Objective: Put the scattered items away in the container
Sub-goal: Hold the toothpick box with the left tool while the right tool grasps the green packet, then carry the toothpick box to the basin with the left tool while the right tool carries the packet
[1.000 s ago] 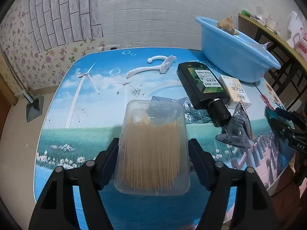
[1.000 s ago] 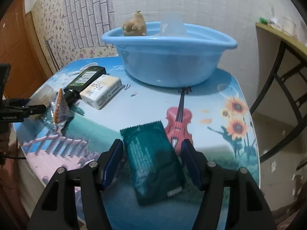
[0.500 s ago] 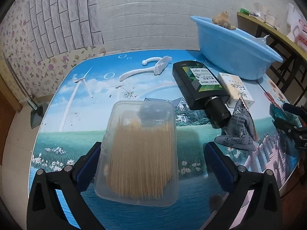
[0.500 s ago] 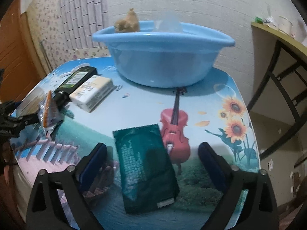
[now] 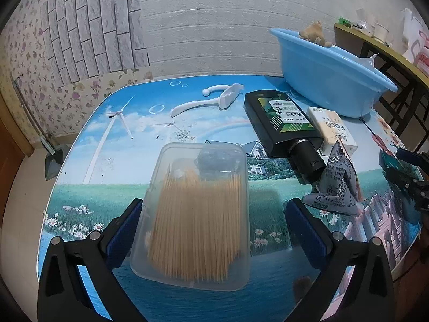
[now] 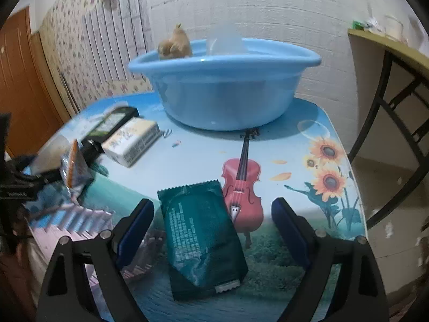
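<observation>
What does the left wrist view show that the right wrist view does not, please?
Only the left wrist view shows the white plastic clip lying on the far side of the table, and a clear look at the box of toothpicks between the open left gripper.

Only the right wrist view gives a clear look at the green packet, lying flat between the open right gripper, beside the printed violin.

Both show the blue basin, black bottle, white carton and silver snack pouch.
</observation>
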A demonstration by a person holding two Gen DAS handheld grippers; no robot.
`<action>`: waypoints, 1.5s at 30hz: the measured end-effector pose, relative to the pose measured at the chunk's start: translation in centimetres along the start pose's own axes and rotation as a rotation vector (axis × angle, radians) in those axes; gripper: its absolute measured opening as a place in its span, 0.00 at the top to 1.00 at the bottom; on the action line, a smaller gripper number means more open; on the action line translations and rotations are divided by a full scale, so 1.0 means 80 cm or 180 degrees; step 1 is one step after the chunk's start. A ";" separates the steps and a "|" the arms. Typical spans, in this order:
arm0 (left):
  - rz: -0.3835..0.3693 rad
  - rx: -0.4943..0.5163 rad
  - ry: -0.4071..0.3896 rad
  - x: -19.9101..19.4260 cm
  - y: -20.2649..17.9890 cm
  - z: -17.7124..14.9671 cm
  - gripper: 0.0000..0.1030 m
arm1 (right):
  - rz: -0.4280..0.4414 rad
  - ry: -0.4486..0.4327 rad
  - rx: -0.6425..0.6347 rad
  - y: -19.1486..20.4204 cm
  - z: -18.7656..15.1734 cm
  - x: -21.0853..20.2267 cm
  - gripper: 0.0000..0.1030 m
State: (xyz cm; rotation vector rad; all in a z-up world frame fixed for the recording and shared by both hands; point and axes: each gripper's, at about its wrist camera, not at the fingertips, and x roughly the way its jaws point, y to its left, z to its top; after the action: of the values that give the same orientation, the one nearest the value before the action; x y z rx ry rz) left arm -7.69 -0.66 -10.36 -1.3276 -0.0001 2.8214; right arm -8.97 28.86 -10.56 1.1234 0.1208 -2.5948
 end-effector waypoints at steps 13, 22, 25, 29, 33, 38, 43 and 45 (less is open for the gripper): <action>0.0060 -0.0080 0.0031 0.001 -0.001 0.003 0.00 | -0.0096 -0.0001 -0.0015 0.003 0.000 0.002 0.19; 0.0028 -0.0062 0.0016 0.000 0.002 0.001 0.00 | -0.0073 -0.0080 -0.0014 0.006 -0.002 -0.004 0.53; 0.0013 -0.0044 0.0034 0.000 0.003 0.001 0.00 | 0.0069 -0.0062 0.0217 -0.001 0.000 -0.007 0.55; -0.0007 -0.0049 0.0034 0.001 0.004 0.002 0.00 | 0.0182 -0.0105 0.0291 0.002 0.006 -0.015 0.57; -0.0015 -0.0036 -0.0028 -0.002 0.004 0.000 0.08 | 0.0217 -0.0164 0.0224 0.012 0.010 -0.024 0.57; -0.0046 -0.0004 -0.0093 -0.009 0.004 0.000 0.31 | 0.0359 -0.0135 0.0313 0.014 0.013 -0.023 0.57; -0.0118 -0.0082 -0.0129 -0.012 0.013 0.000 0.41 | 0.0437 -0.0170 0.0299 0.021 0.015 -0.028 0.57; -0.0136 -0.0109 -0.0109 -0.014 0.015 0.002 0.41 | 0.0447 -0.0190 0.0287 0.023 0.017 -0.032 0.57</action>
State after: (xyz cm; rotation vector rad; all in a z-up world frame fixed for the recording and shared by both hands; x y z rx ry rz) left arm -7.11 -1.92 -9.44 -1.2694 -0.0769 2.8205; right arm -7.70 27.46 -7.68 1.0432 -0.0863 -2.5275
